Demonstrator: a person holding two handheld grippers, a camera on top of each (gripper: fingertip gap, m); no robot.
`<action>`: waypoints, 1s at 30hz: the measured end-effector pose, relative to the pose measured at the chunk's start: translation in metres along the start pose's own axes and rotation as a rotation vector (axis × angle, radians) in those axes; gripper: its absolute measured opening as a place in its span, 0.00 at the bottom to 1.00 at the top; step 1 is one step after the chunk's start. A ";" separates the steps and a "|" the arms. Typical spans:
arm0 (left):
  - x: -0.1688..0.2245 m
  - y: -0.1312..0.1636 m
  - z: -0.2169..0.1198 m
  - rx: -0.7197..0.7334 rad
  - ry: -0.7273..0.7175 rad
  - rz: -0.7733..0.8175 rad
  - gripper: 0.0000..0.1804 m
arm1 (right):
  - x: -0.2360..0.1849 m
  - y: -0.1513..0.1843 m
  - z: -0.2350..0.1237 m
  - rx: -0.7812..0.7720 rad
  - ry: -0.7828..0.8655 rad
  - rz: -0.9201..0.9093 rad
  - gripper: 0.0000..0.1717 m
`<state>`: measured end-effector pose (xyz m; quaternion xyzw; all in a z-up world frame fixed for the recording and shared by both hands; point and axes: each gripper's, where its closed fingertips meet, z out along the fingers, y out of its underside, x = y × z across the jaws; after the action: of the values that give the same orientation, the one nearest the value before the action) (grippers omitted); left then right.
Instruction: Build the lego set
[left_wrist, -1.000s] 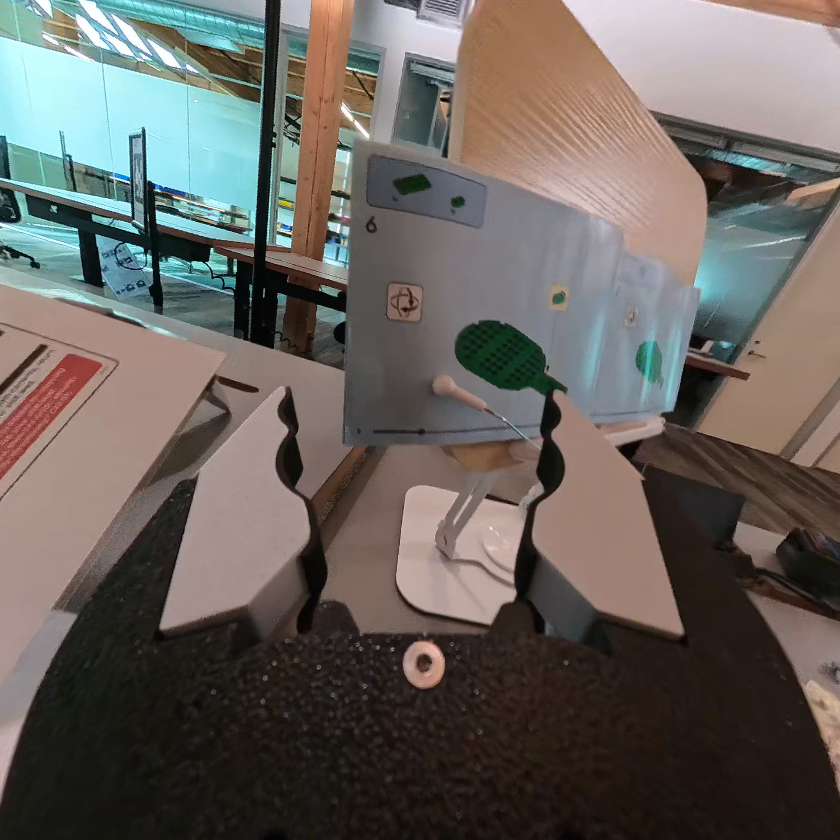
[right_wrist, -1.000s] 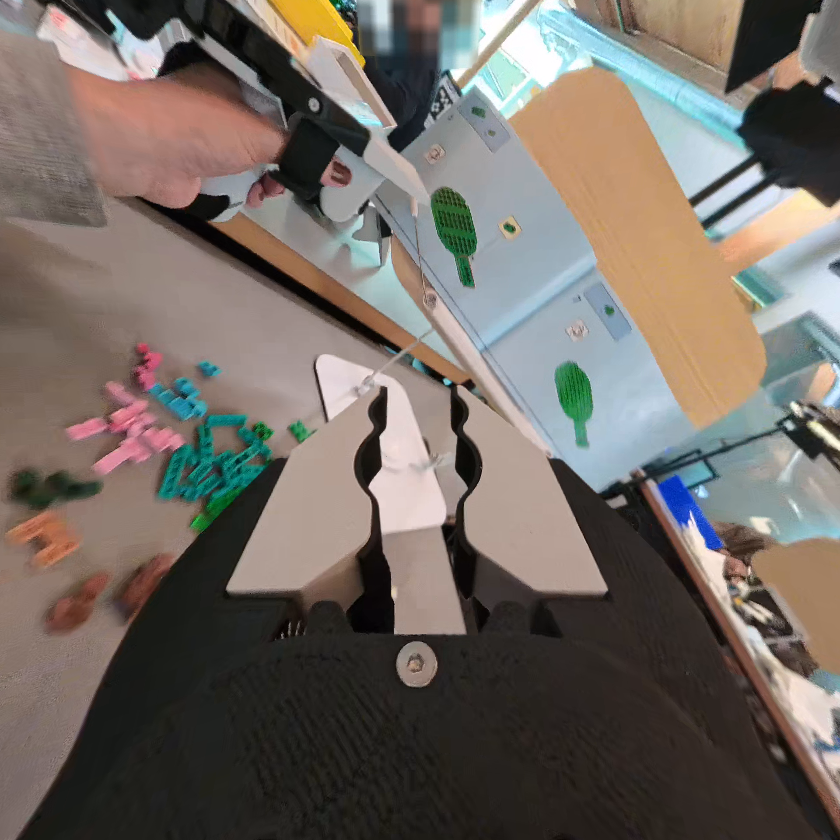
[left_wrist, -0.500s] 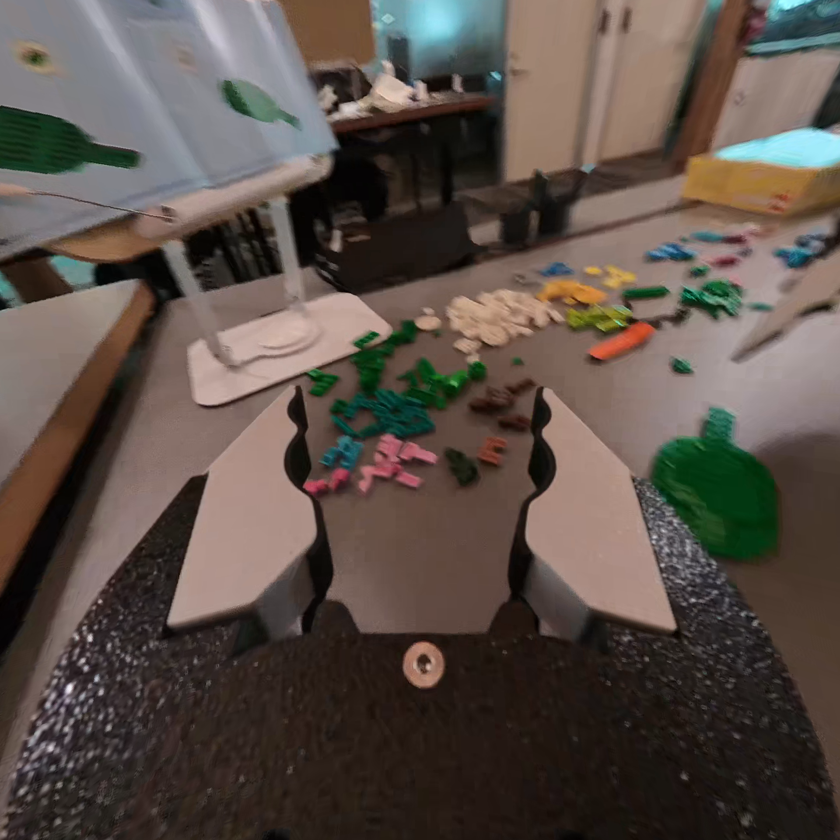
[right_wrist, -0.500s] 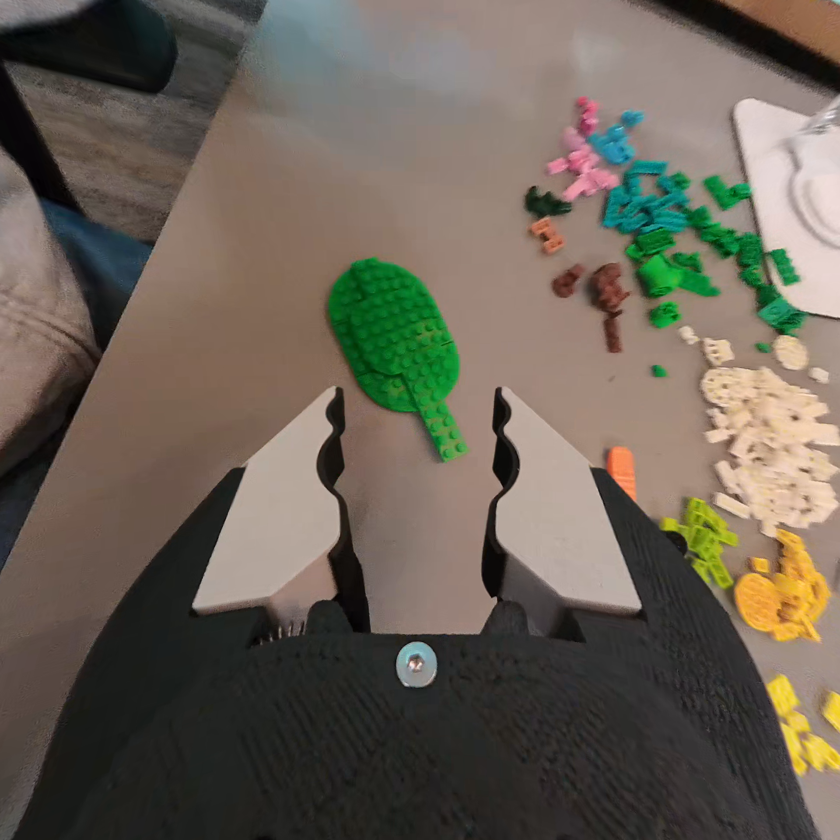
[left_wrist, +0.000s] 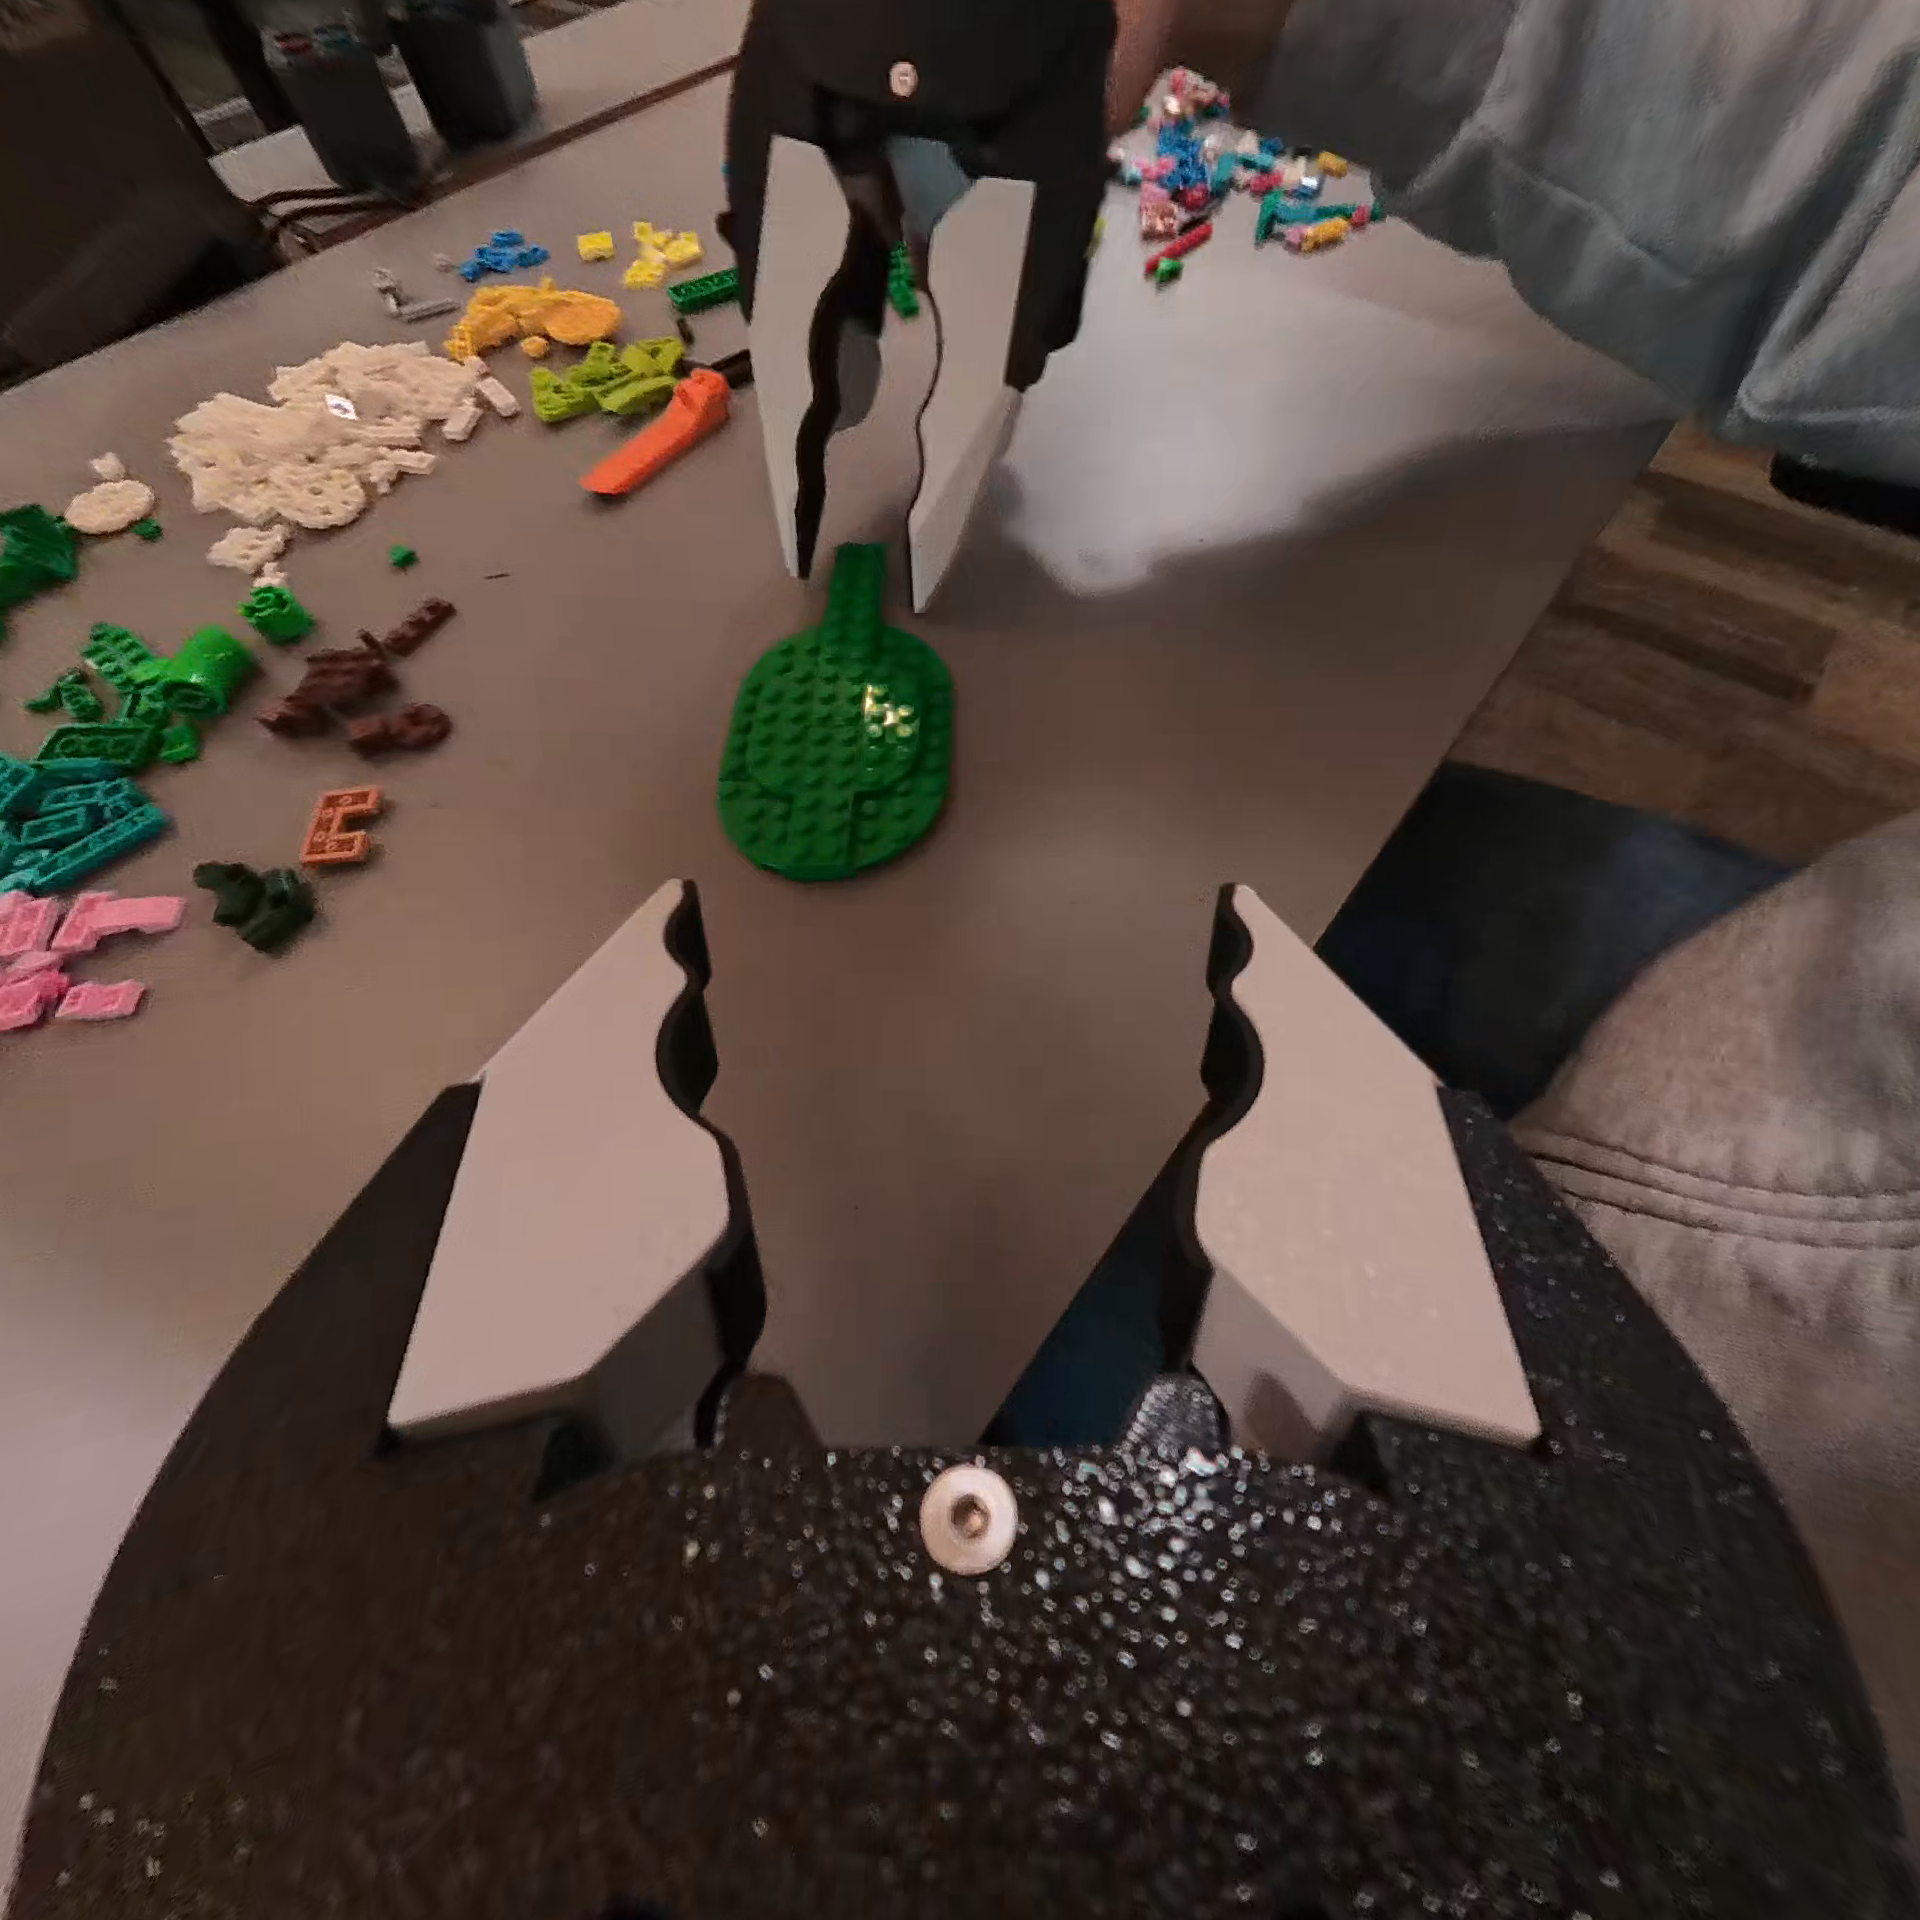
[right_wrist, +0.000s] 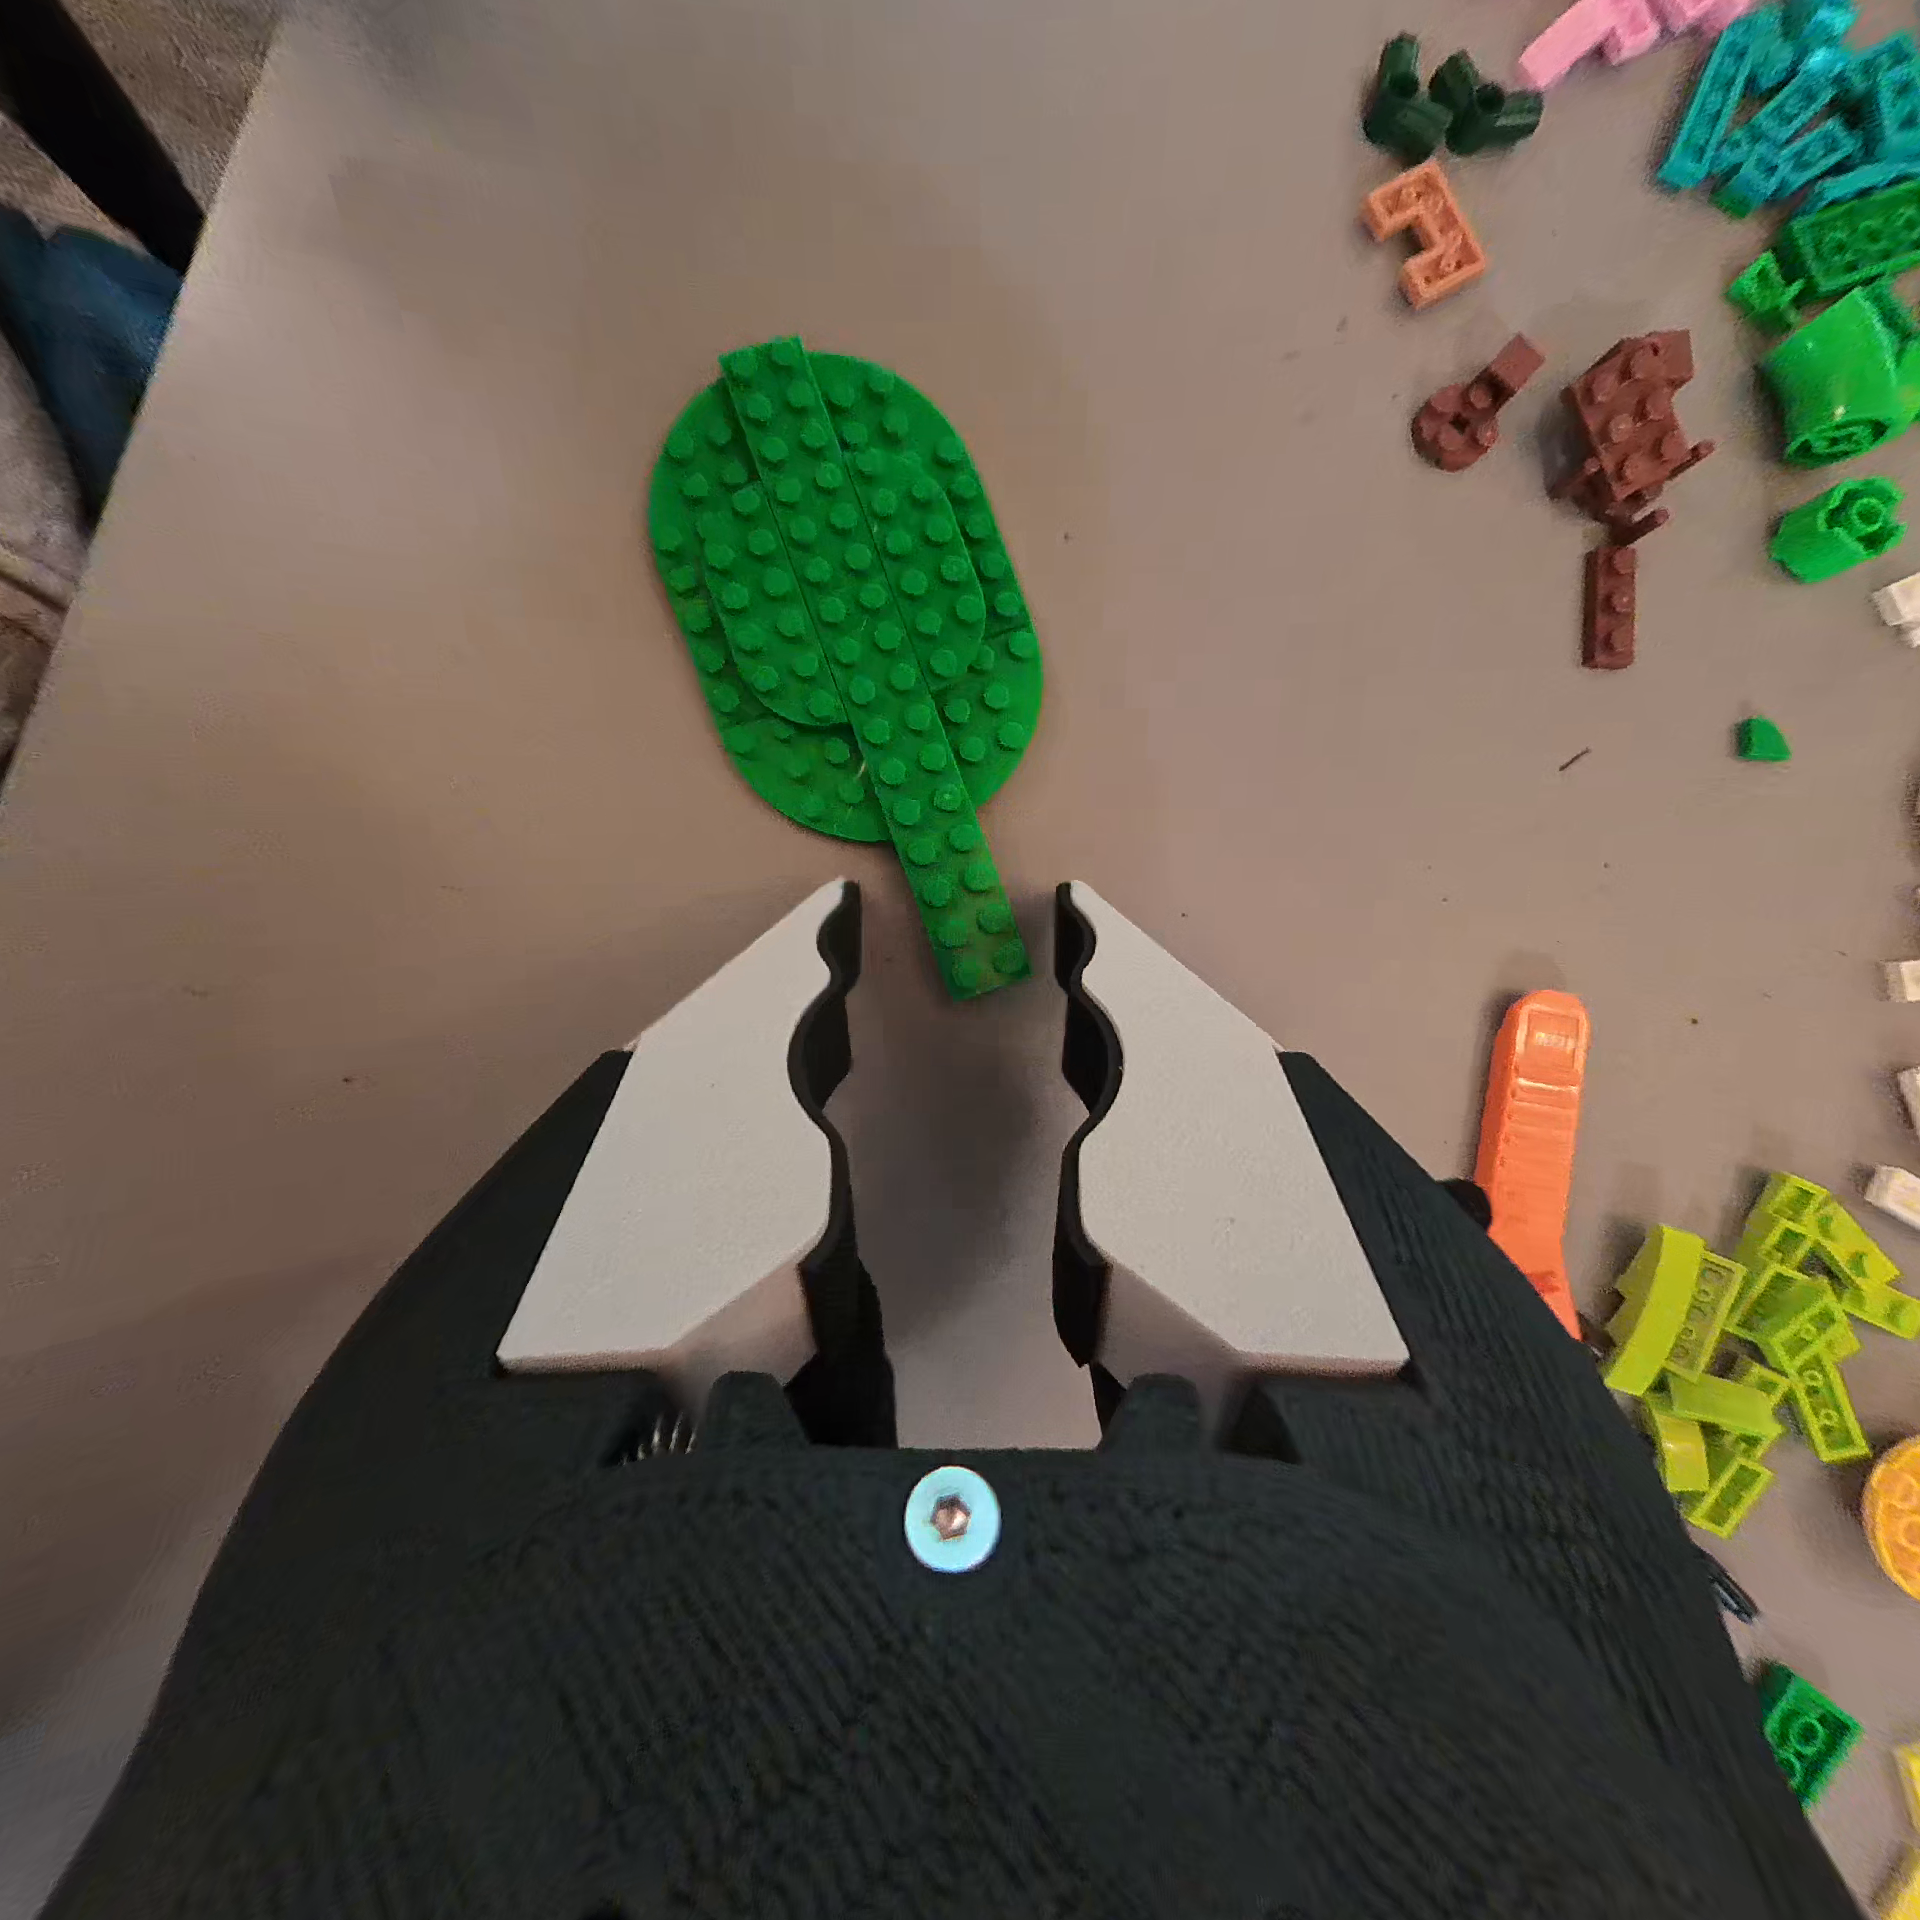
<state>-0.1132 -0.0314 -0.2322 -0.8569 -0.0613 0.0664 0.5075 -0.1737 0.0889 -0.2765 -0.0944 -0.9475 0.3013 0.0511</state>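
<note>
A flat green paddle-shaped brick build (right_wrist: 842, 582) lies on the grey table (right_wrist: 416, 727); it also shows in the left wrist view (left_wrist: 836, 748). Its narrow handle (right_wrist: 971, 914) lies between the fingertips of my right gripper (right_wrist: 956, 894), with a gap on each side; the pads do not press on it. The right gripper (left_wrist: 860, 582) also shows in the left wrist view, straddling the handle's end. My left gripper (left_wrist: 956, 904) is wide open and empty, just short of the paddle's round end.
Loose bricks lie in colour heaps: white (left_wrist: 312, 436), lime (right_wrist: 1756, 1340), teal (right_wrist: 1797, 114), brown (right_wrist: 1621, 436), pink (left_wrist: 73, 945). An orange brick separator (right_wrist: 1532, 1122) lies right of my right gripper. The table edge (left_wrist: 1538, 582) runs along the right, with a person's clothing beyond. There is about 15 centimetres between the tips of the two grippers. From my right tips it is roughly 10 centimetres to the orange brick separator (right_wrist: 1532, 1122); from my left, 25 centimetres. Seen from the left wrist view (left_wrist: 638, 450) as well.
Both grippers swung away from the instruction stand down to the table. My right gripper closed in on the paddle's handle and its jaws narrowed. My left gripper came up behind the paddle's round end.
</note>
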 end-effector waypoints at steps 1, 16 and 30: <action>0.001 0.000 0.003 -0.014 -0.005 0.021 0.51 | -0.001 -0.001 0.001 -0.005 -0.014 0.009 0.19; -0.048 0.005 0.053 -0.190 -0.134 0.419 0.40 | -0.010 -0.013 0.003 -0.029 -0.260 0.284 0.09; -0.076 0.003 0.073 -0.323 -0.244 0.764 0.15 | -0.010 -0.027 -0.014 0.090 -0.211 0.258 0.11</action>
<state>-0.2007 0.0168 -0.2651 -0.8724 0.1910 0.3399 0.2947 -0.1660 0.0734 -0.2497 -0.1808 -0.9131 0.3557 -0.0836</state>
